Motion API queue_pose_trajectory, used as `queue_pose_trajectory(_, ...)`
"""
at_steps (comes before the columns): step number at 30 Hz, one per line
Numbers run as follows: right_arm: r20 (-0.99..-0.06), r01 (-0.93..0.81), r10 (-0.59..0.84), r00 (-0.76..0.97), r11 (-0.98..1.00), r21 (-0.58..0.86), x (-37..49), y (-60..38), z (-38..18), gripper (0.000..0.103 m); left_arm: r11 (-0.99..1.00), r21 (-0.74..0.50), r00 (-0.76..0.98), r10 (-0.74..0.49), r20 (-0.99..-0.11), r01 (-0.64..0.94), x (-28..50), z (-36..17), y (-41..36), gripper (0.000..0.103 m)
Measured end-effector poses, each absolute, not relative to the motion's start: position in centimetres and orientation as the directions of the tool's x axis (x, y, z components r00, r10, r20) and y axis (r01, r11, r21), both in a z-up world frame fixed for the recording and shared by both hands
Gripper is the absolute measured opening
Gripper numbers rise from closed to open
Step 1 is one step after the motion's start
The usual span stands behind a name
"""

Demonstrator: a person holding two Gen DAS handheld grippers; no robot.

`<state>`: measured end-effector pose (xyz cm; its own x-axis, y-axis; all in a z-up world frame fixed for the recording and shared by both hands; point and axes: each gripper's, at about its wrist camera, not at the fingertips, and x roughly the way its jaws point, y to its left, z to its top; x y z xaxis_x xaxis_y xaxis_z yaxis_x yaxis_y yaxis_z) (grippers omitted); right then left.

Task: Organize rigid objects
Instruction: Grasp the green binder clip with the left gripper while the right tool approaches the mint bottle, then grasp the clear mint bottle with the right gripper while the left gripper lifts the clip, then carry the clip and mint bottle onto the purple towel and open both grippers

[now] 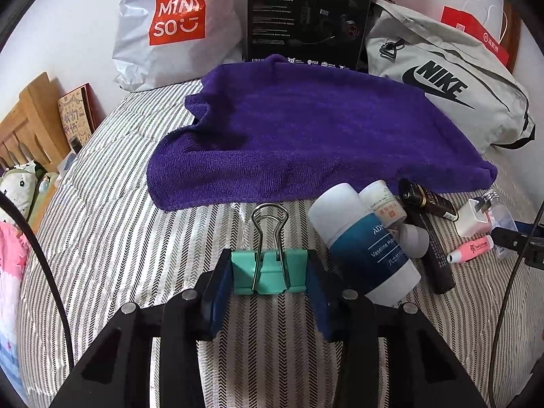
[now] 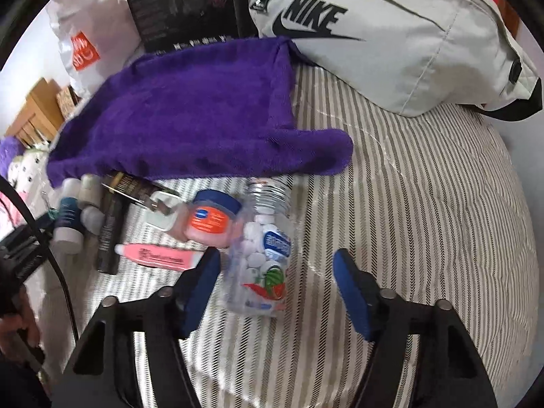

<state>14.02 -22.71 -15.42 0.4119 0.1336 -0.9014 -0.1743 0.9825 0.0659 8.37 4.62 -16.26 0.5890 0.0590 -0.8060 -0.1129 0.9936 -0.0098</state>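
the left tool (image 1: 270, 273) is clenched on a mint-green binder clip (image 1: 270, 272) — both blue pads press its sides, and its wire handles stand up toward the purple towel (image 1: 306, 129) spread on the striped bed (image 1: 102, 238). just right of the clip lie a white-and-blue vaseline lotion bottle (image 1: 367, 244), a small white bottle (image 1: 382, 202), a dark brown tube (image 1: 428, 197), a white charger plug (image 1: 474, 219) and a pink tube (image 1: 471, 248). the right tool (image 2: 275, 284) is released — its pads stand either side of a clear bottle of white tablets (image 2: 261, 255) lying on the bed, the right pad clearly apart from it and the left pad just beside it. a blue-lidded vaseline jar (image 2: 210, 219) sits just beyond the bottle. a grey nike bag (image 2: 391, 34) rests at the far side.
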Motion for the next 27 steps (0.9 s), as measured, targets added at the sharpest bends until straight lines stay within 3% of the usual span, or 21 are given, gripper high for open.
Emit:
queue_pose_trajectory(8, -0.897, -0.222, 0.113, 0.428, 0.975, 0.017, 14.5, -22.1, -16.6, 0.058, 0.993, -0.009, 0.591, 0.064, -0.804, -0.120, 8.4, -16.3, 4.5, 0.040)
queue_pose_trajectory(12, -0.884, -0.250, 0.139, 0.446, 0.968, 0.026, 14.4, -21.7, -16.5, 0.041, 0.993, -0.014, 0.592, 0.059, -0.804, -0.119, 8.3, -16.3, 4.6, 0.040)
queue_pose_trajectory(18, -0.892, -0.274, 0.142, 0.429, 0.961, 0.021, 14.2, -21.8, -16.4, 0.042, 0.993, -0.001, 0.596, 0.071, -0.800, -0.119, 8.3, -16.3, 4.4, 0.040)
queue_pose_trajectory(27, -0.910, -0.278, 0.214, 0.355, 0.954, 0.116, 14.1, -22.7, -15.7, 0.042, 0.987, -0.087, 0.596, 0.012, -0.803, -0.138, 7.4, -15.3, 6.2, 0.039)
